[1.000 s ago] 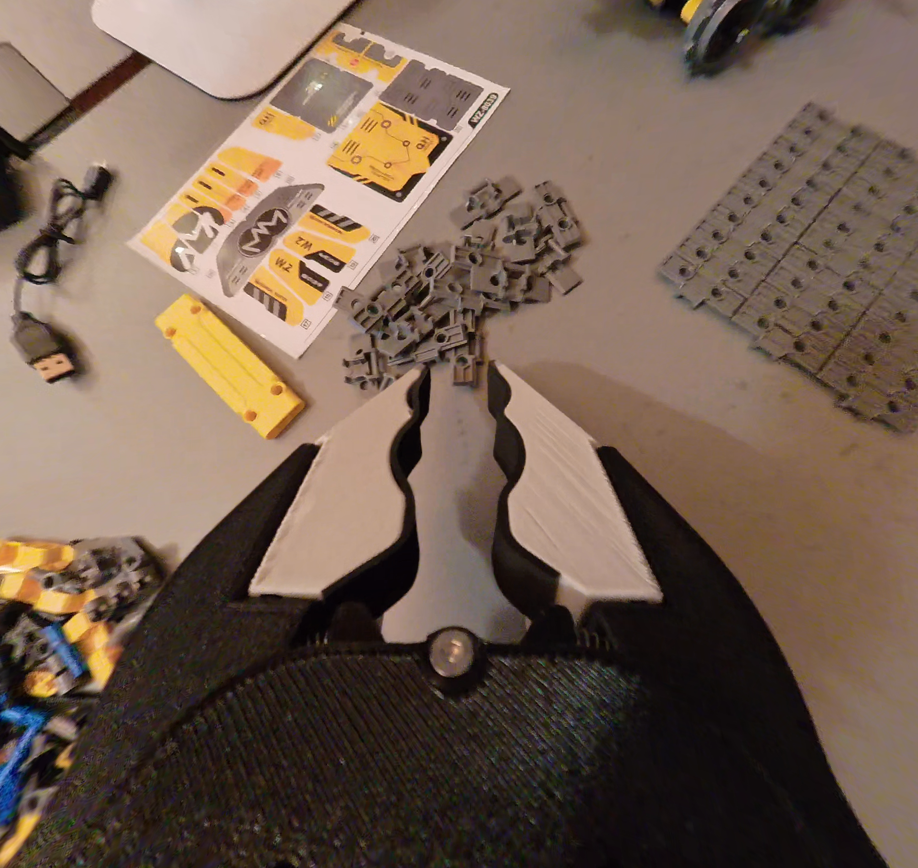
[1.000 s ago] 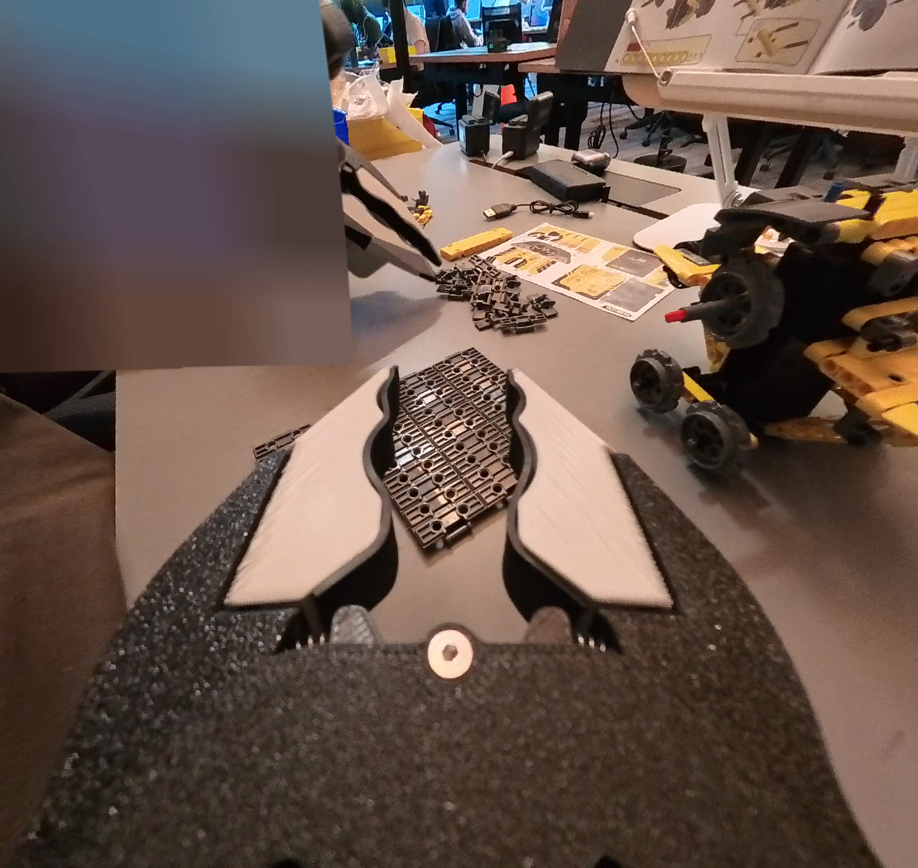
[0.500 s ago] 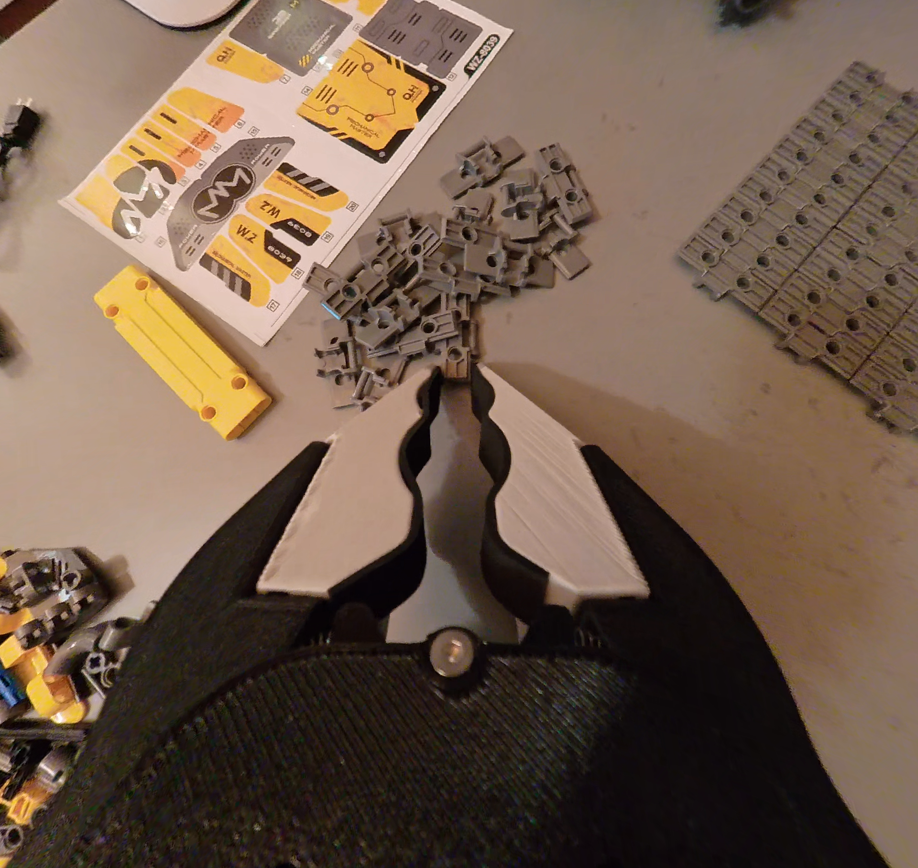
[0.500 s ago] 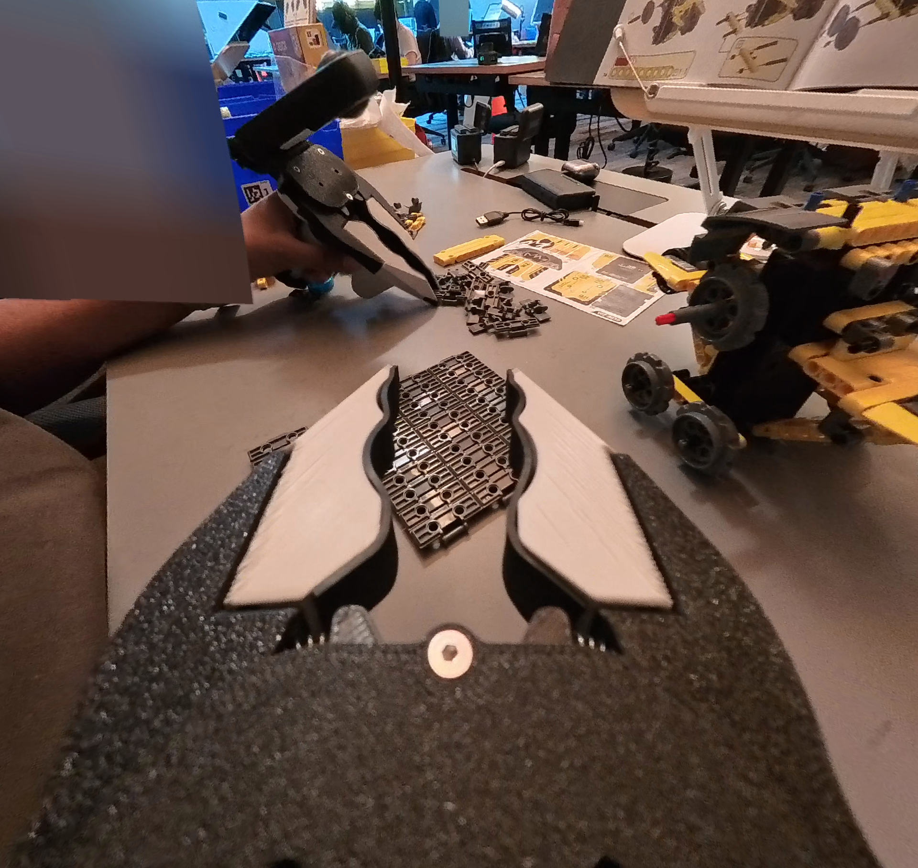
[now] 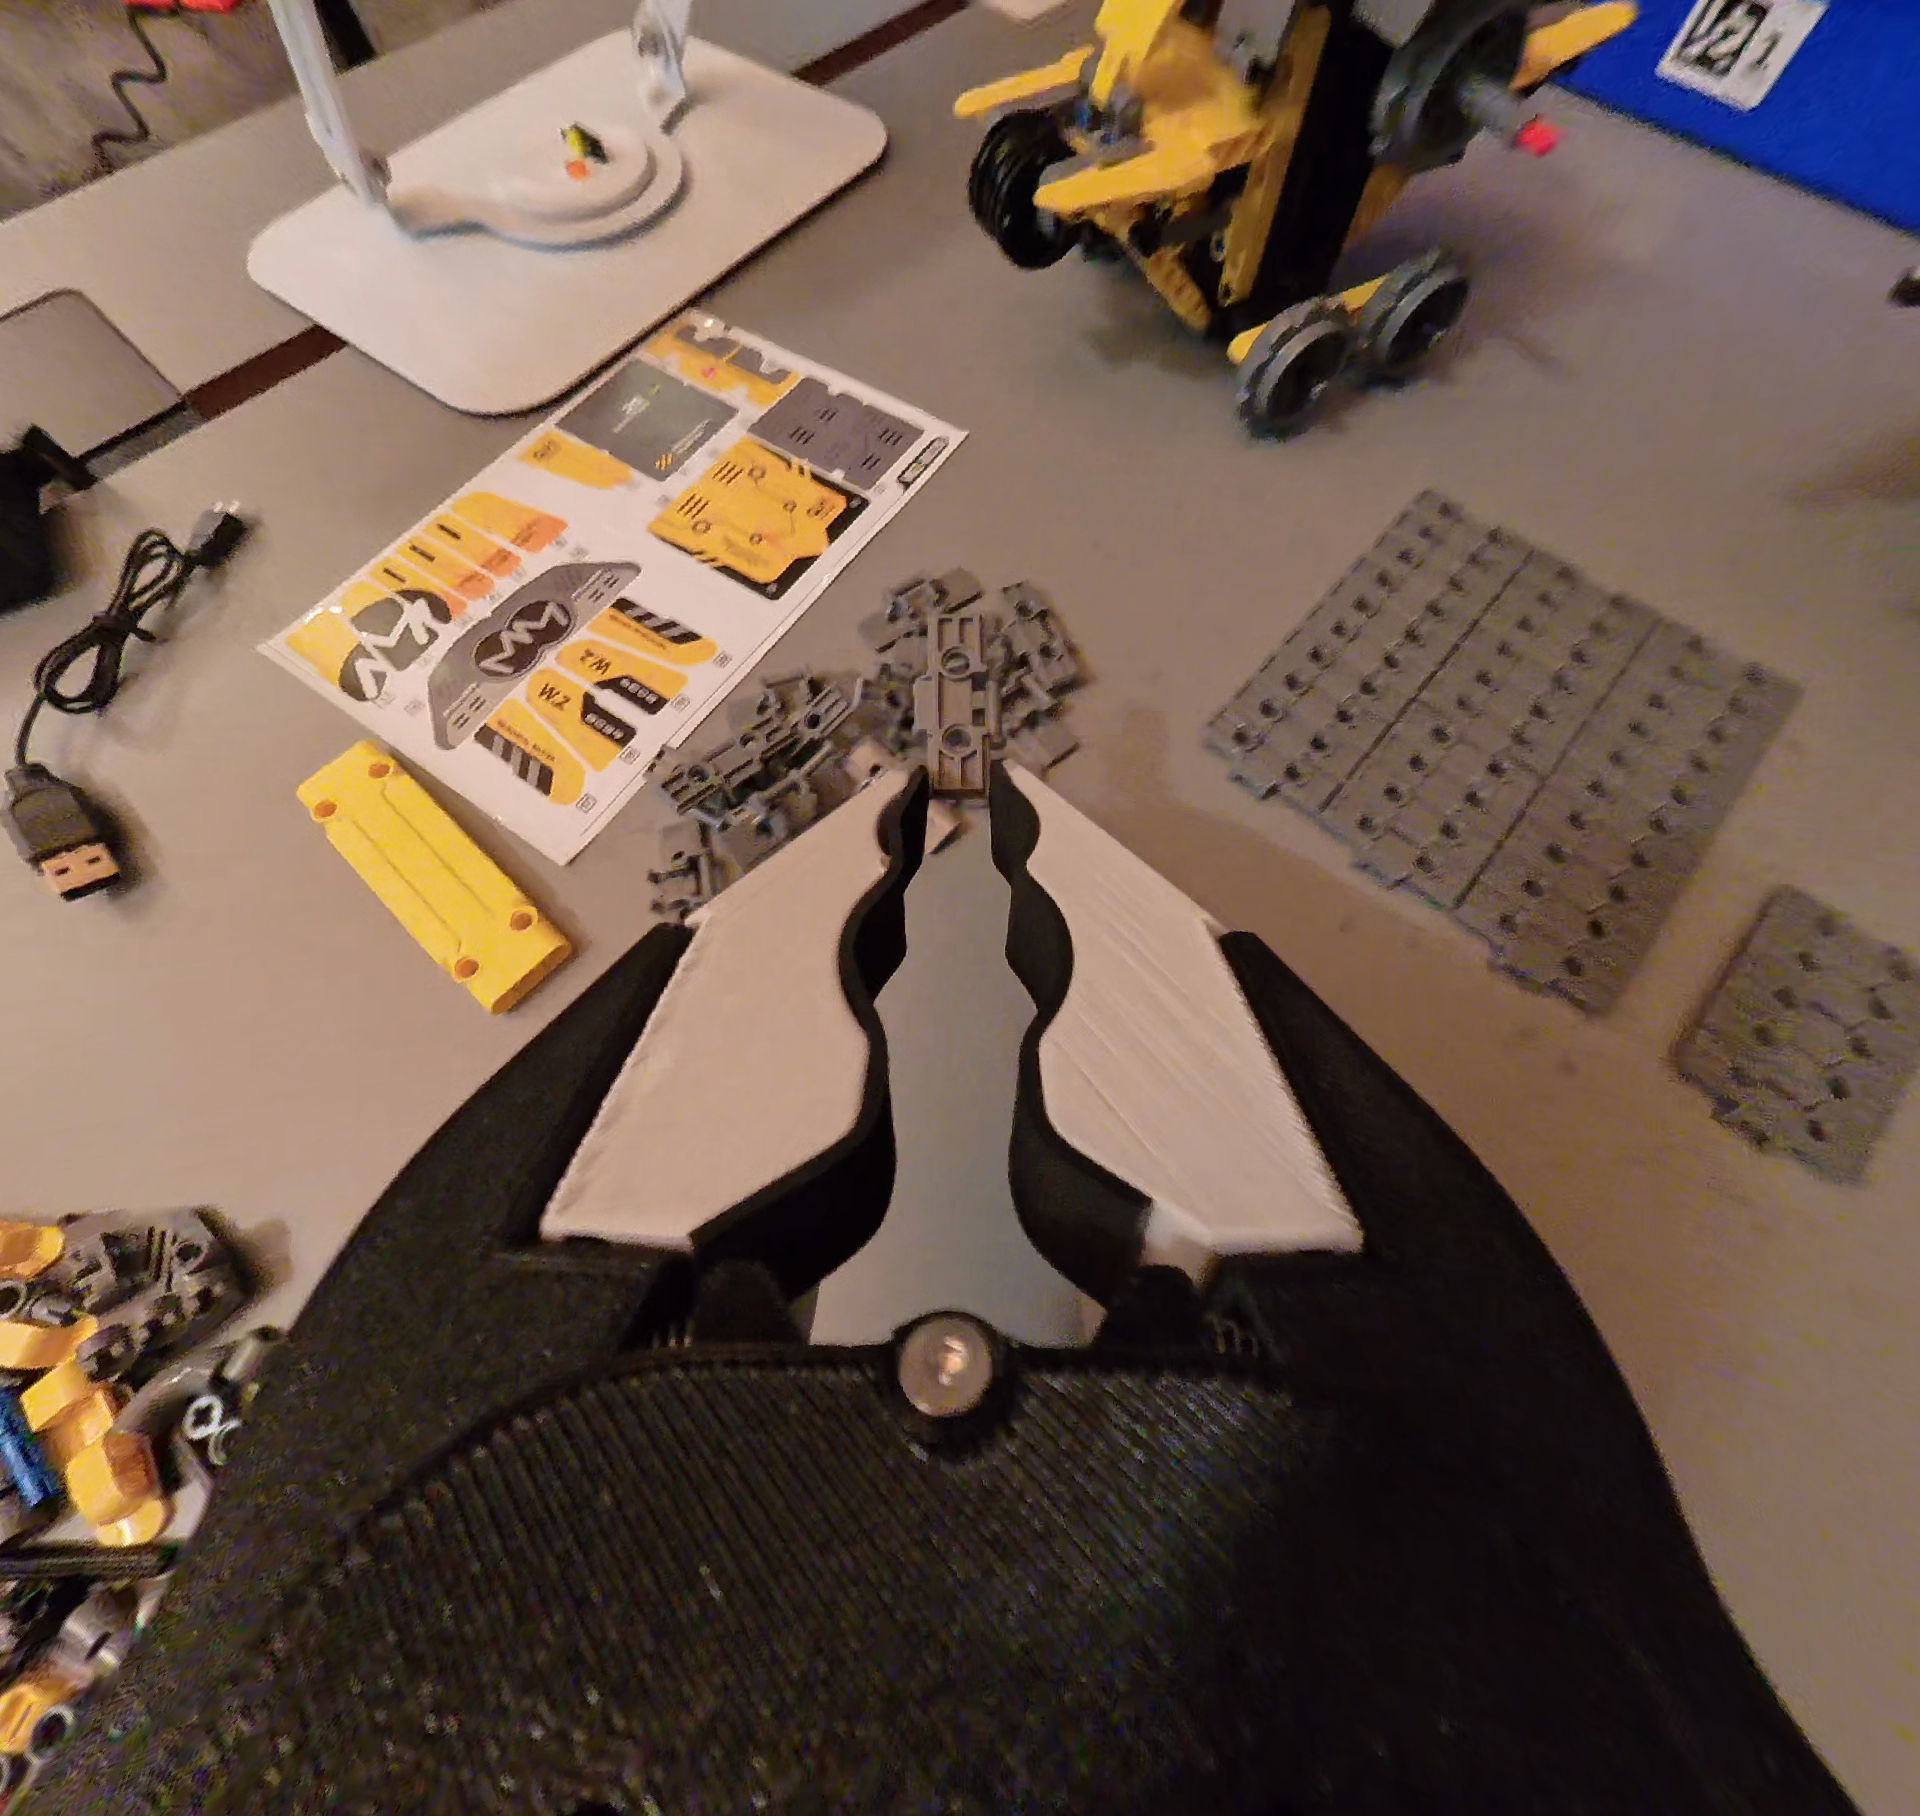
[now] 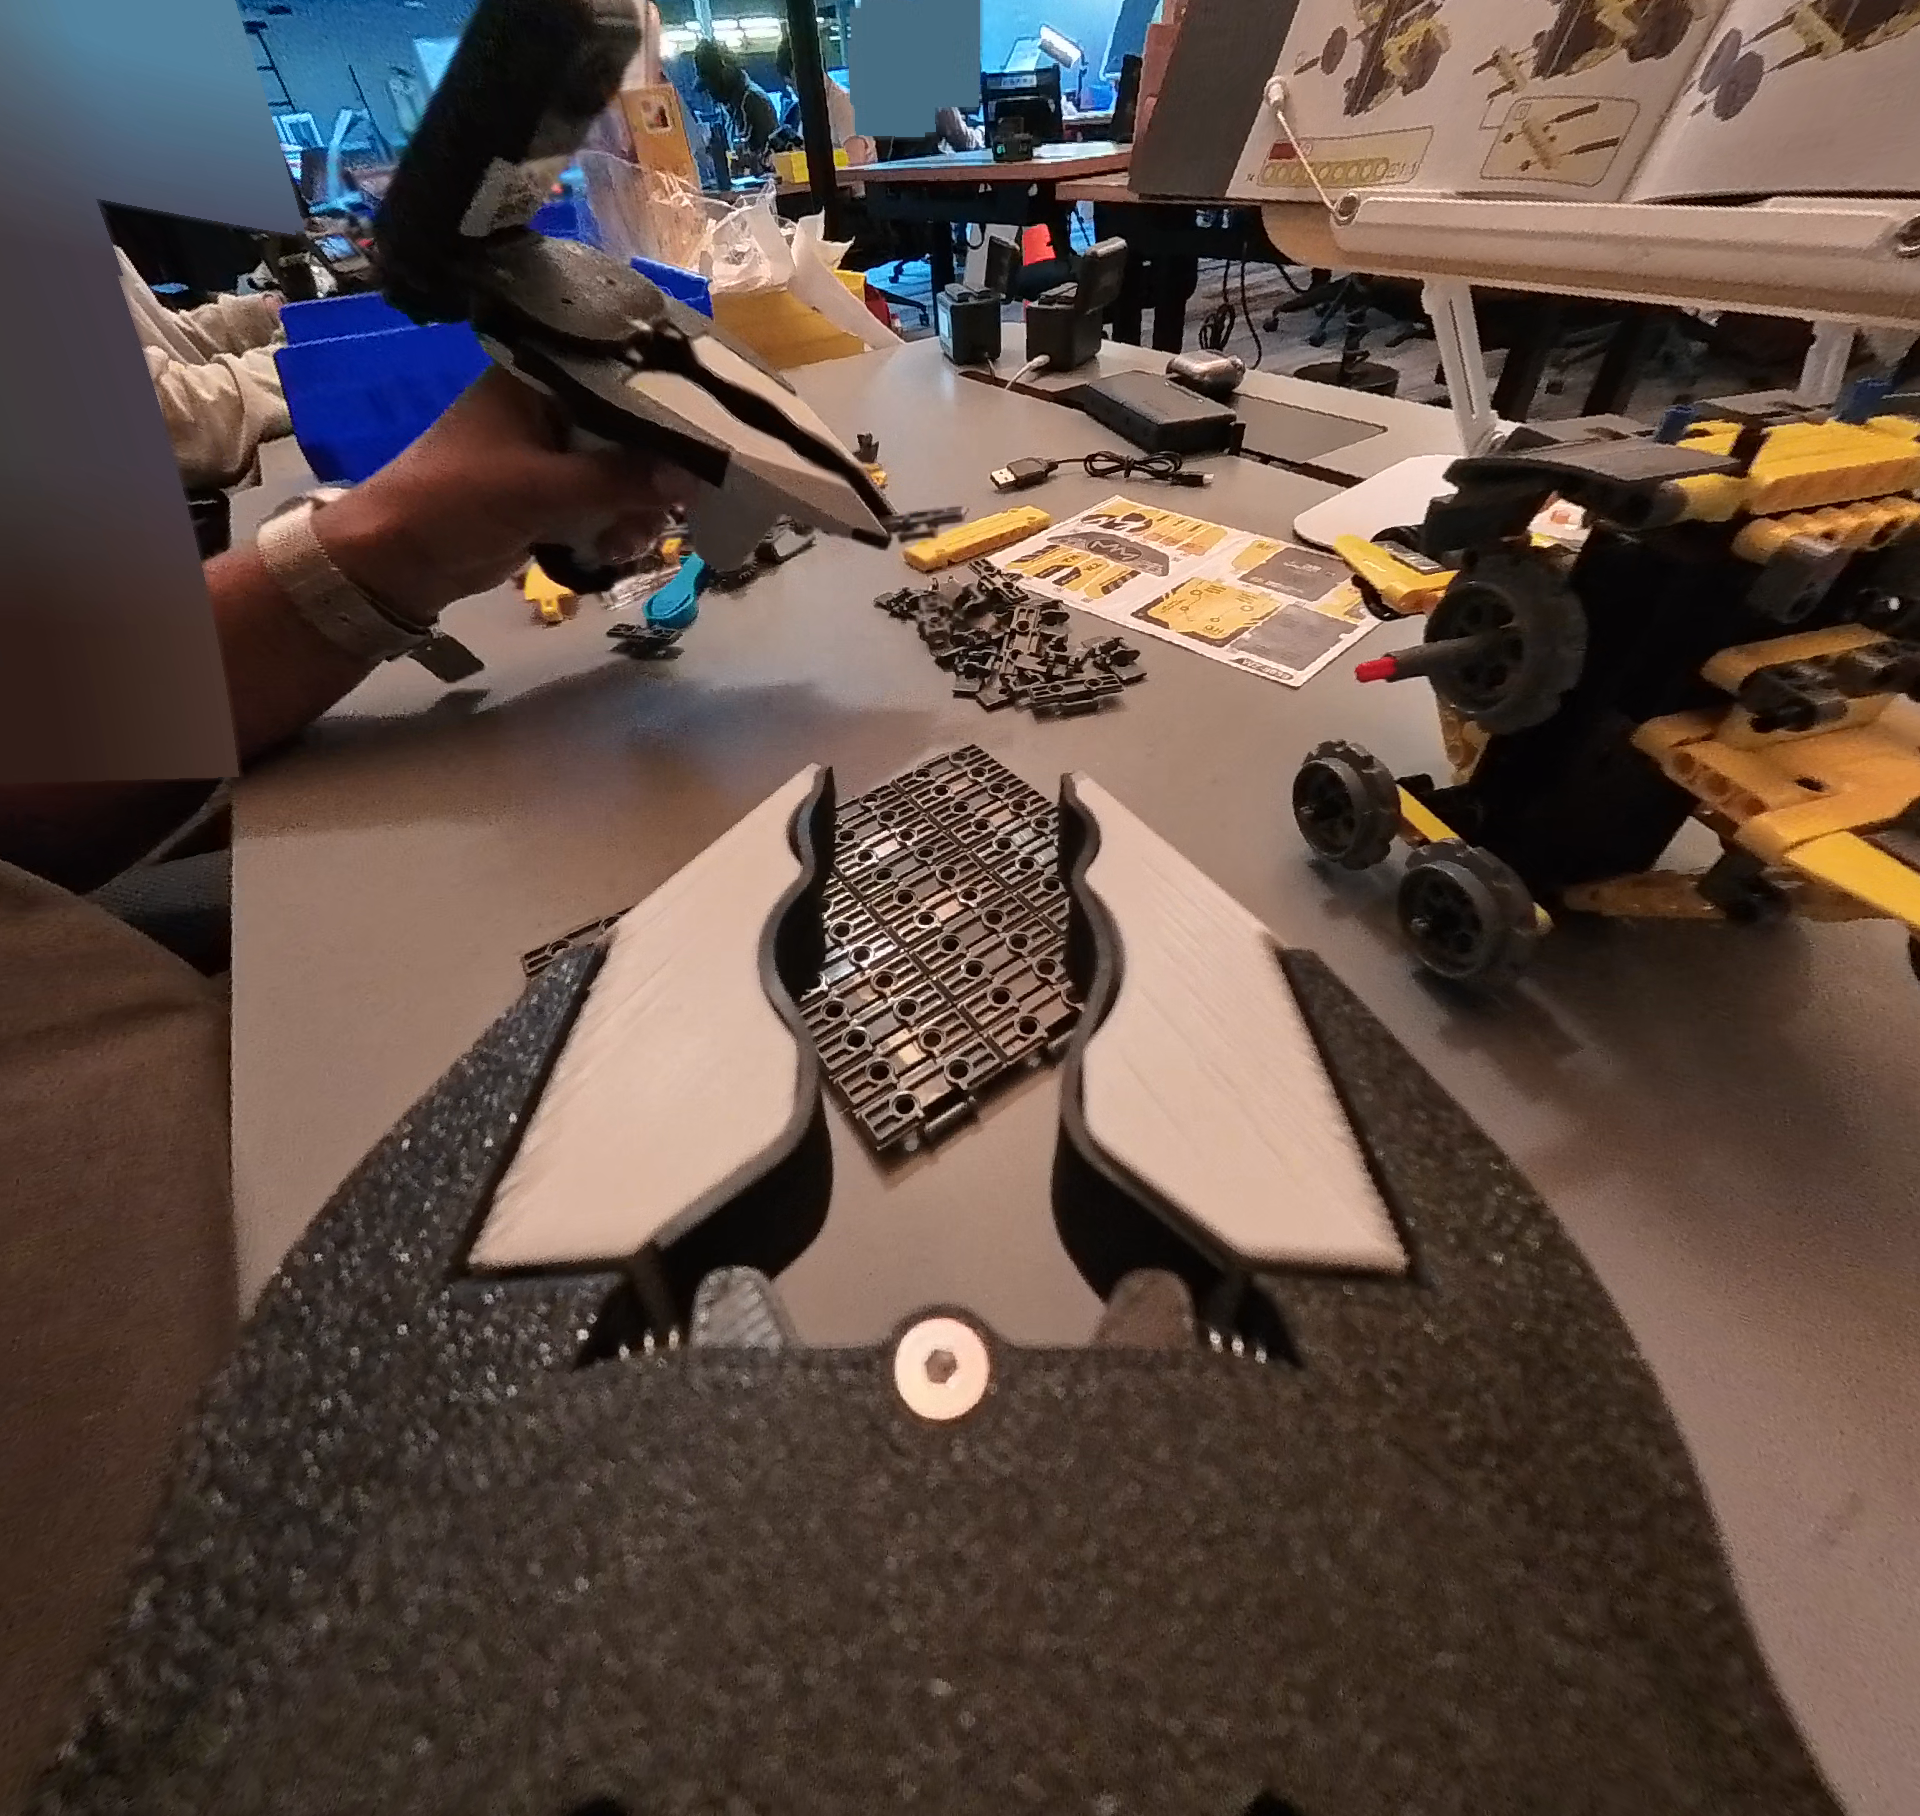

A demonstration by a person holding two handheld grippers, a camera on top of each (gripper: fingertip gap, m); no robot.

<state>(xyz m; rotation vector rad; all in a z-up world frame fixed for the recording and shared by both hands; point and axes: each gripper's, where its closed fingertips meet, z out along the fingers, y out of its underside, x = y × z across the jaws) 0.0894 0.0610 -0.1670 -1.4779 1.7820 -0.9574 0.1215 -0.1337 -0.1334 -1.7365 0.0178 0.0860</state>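
Left gripper (image 5: 951, 779) pinches short strip of grey links (image 5: 958, 701) by near end, lifted clear above loose link pile (image 5: 831, 738) on worktop (image 5: 1143, 519), so strip hangs free of heap. Right gripper (image 6: 943, 800) spread open, holding nothing, poised low over black link mat (image 6: 935, 945) lying flat. Sticker sheet (image 5: 613, 582), yellow beam (image 5: 431, 873) beside pile; yellow vehicle (image 5: 1247, 135) beyond.

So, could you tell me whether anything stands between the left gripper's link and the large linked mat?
Only the loose link pile lies on the table between the held link and the mat; the left gripper holds it above that. The open right gripper hangs over the mat.
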